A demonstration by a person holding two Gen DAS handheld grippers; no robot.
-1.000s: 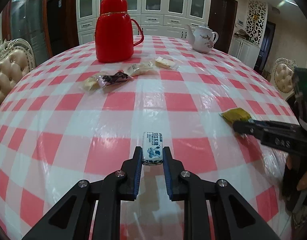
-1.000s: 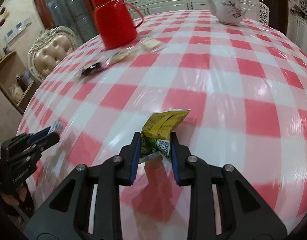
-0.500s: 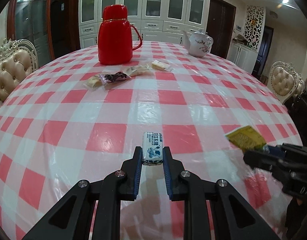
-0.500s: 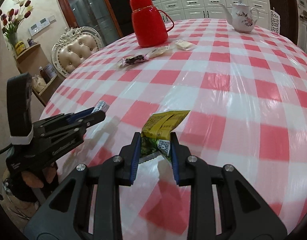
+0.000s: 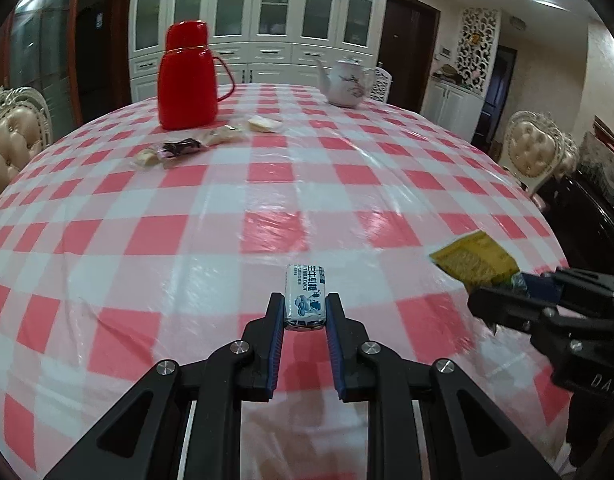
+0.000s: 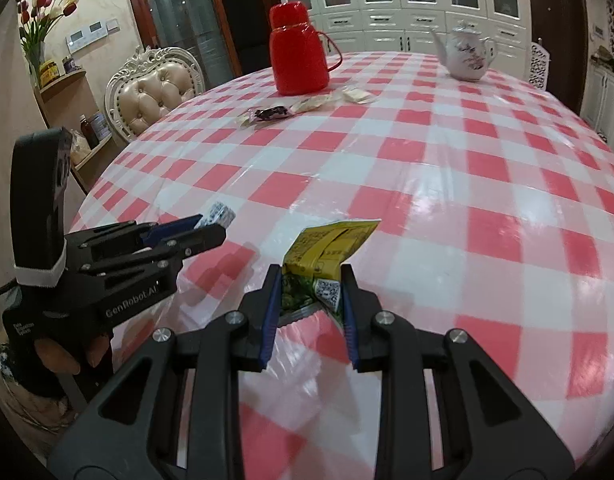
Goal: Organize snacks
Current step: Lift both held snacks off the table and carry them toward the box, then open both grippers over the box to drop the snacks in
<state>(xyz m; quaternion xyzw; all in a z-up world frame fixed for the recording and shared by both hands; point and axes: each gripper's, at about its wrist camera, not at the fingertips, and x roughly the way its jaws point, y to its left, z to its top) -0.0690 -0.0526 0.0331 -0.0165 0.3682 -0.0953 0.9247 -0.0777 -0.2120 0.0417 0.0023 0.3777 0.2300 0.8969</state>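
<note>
Left gripper [image 5: 306, 312]: clenched on a white-and-blue milk candy bar [image 5: 305, 299], pinched at its near end between both fingers; the bar sticks out forward and is held above the near part of the table. In the right wrist view the same gripper [image 6: 211, 228] sits at the left, candy tip [image 6: 218, 215] showing past the fingers.
Right gripper [image 6: 310, 292]: clenched on a yellow-green snack packet [image 6: 322, 258]; packet crumpled between the fingers, yellow end pointing away, held above the table's near edge. In the left wrist view it appears at the right [image 5: 483, 300] with the packet [image 5: 473, 261].
Table [image 5: 267, 208]: round, red-and-white checked cloth under clear plastic.
Loose snacks [image 5: 175, 150]: short row of wrapped pieces on the far left of the table, just in front of the red thermos.
Red thermos [image 5: 186, 76]: upright, far left.
Teapot [image 5: 345, 82]: white, flower pattern, upright, far side, right of the thermos and well apart from it.
Chair [image 6: 157, 90]: tufted, cream, beyond the table's left edge.
</note>
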